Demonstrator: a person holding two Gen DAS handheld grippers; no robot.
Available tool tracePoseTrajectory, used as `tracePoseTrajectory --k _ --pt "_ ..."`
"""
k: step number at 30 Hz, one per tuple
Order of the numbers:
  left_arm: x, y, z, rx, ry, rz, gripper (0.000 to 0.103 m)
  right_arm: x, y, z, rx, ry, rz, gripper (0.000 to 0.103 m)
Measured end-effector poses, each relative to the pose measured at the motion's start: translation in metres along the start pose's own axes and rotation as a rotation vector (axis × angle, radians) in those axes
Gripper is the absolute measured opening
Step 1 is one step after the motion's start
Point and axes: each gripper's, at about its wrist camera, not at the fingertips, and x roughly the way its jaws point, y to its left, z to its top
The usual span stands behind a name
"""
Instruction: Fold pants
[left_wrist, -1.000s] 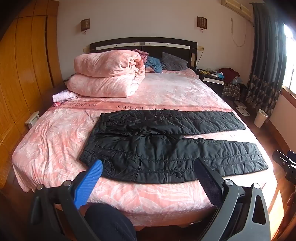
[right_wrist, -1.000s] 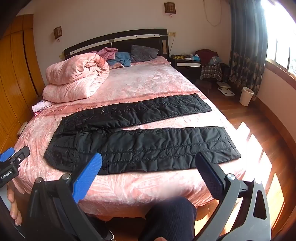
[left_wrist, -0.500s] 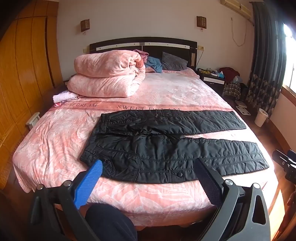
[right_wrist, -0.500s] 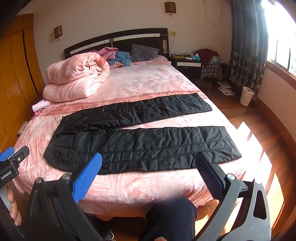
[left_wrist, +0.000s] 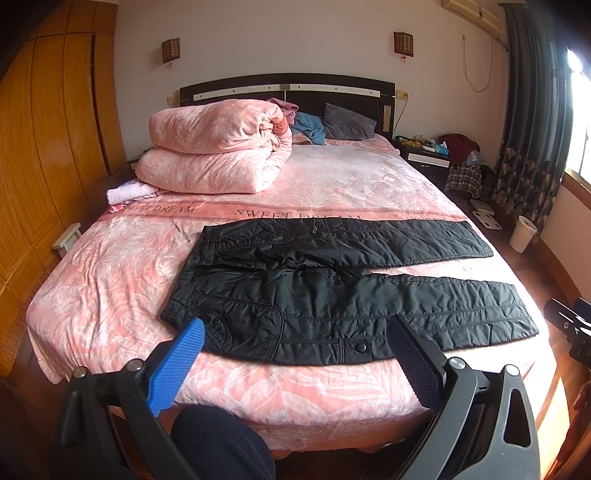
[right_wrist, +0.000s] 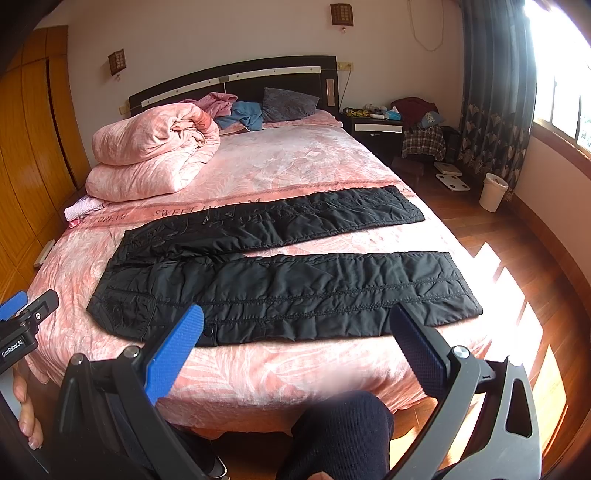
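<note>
Two quilted black pants (left_wrist: 332, 295) legs flat on plush pink bedspread (left_wrist: 110, 280)

I am looking across a bed (left_wrist: 110, 280) that is wearing a pink leaf-patterned cover. Black pants (left_wrist: 332, 295) are lying flat on it near the front edge, waist to the left, both legs stretching right and spreading slightly apart. A folded pink quilt (left_wrist: 218, 147) is sitting further back on the left, a small pink cloth (left_wrist: 129, 194) is lying beside it, and a dark pillow (left_wrist: 347, 127) is leaning at the headboard.
</note>
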Motion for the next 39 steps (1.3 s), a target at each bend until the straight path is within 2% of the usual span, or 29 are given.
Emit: tracePoseTrajectory --k 39 --pt "-0.003 0.006 0.003 0.001 -0.007 0.011 0.099 -0.004 0.005 0.009 -0.006 -0.004 0.000 0.101"
